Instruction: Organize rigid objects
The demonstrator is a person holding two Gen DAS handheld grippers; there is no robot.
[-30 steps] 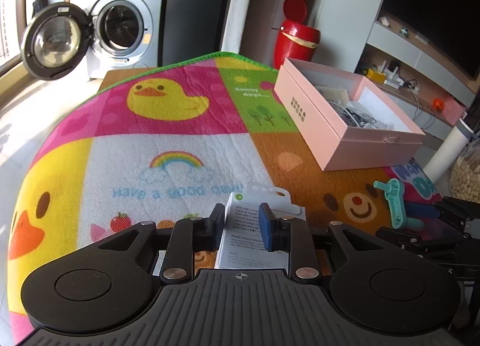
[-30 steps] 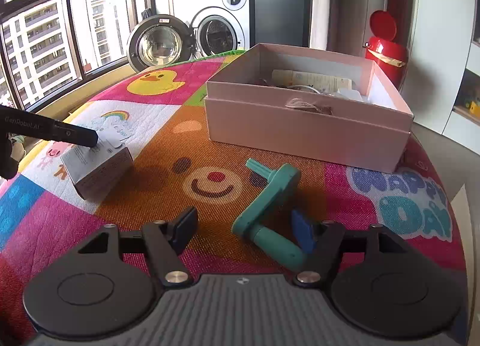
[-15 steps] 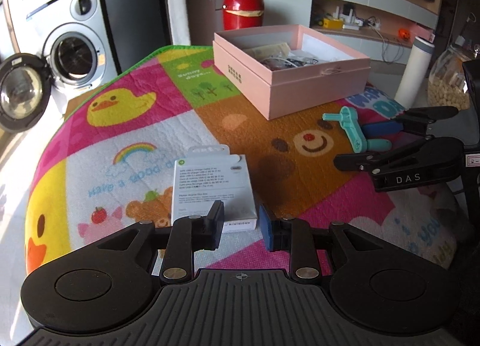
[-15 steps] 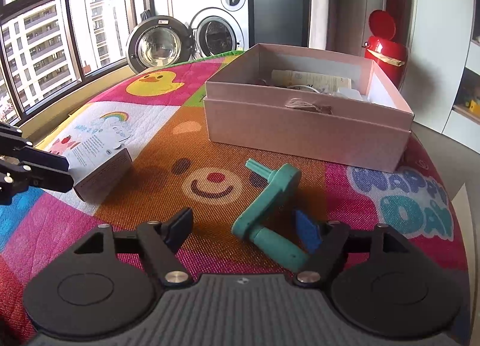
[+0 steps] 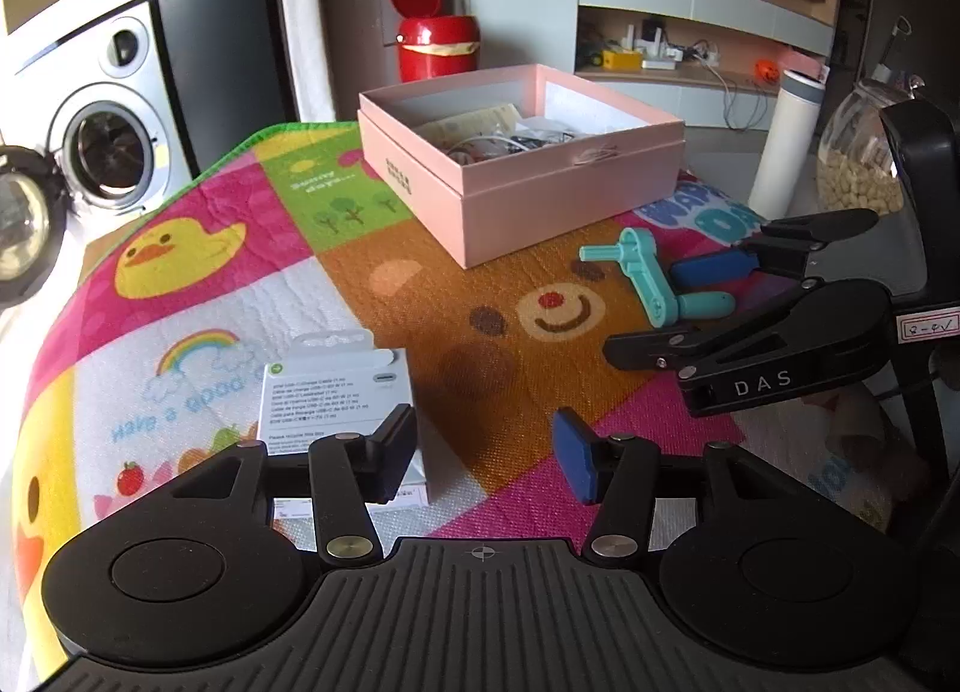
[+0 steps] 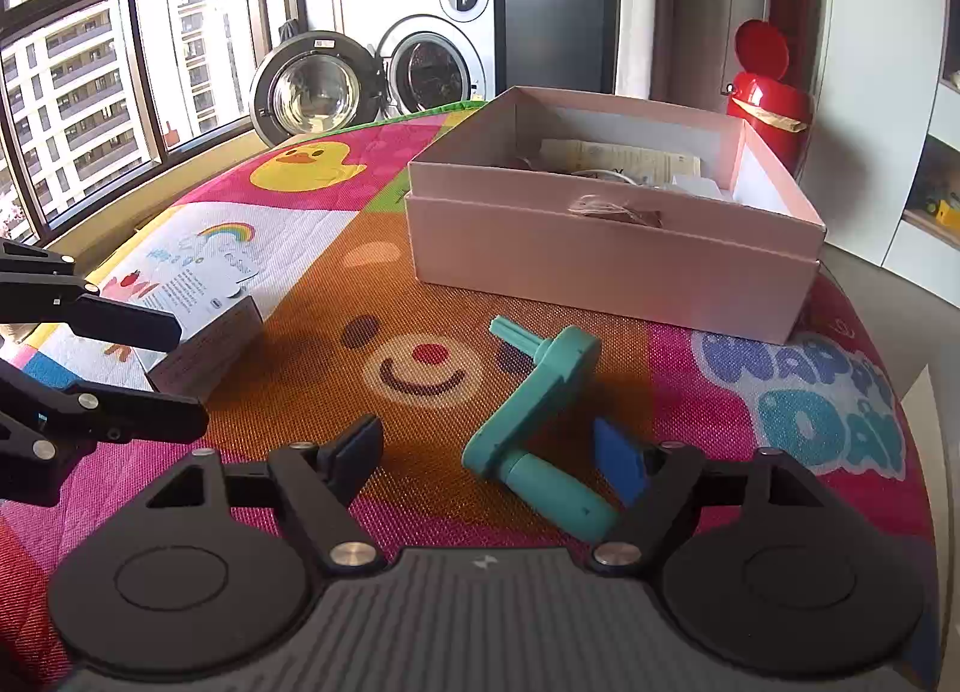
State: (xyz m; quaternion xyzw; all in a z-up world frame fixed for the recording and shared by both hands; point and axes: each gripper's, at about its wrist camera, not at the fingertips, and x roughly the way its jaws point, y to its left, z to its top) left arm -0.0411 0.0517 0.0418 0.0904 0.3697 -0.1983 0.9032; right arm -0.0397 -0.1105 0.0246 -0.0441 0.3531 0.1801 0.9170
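Observation:
A white cable package (image 5: 336, 392) lies flat on the colourful play mat (image 5: 240, 296). My left gripper (image 5: 486, 458) hovers just right of it; its jaws are opening with nothing between them, and the left finger overlaps the package's right edge. A teal crank handle (image 6: 540, 392) lies on the bear print in front of the open pink box (image 6: 612, 266). My right gripper (image 6: 489, 458) is open around the crank's grip, which rests near the blue right pad (image 6: 618, 467); the left pad stands well clear. The right gripper (image 5: 666, 311) and crank (image 5: 645, 272) also appear in the left wrist view.
The pink box (image 5: 522, 182) holds papers and cables. Behind the mat stand a red bin (image 5: 435, 47) and a washing machine (image 6: 432, 68) with its door open. A white bottle (image 5: 786, 146) and a glass jar (image 5: 858, 152) stand off the mat's right edge.
My left gripper's jaws have spread wide apart and the gripper has shifted right, with the white package left lying on the mat. The right gripper stays put, its jaws slightly wider.

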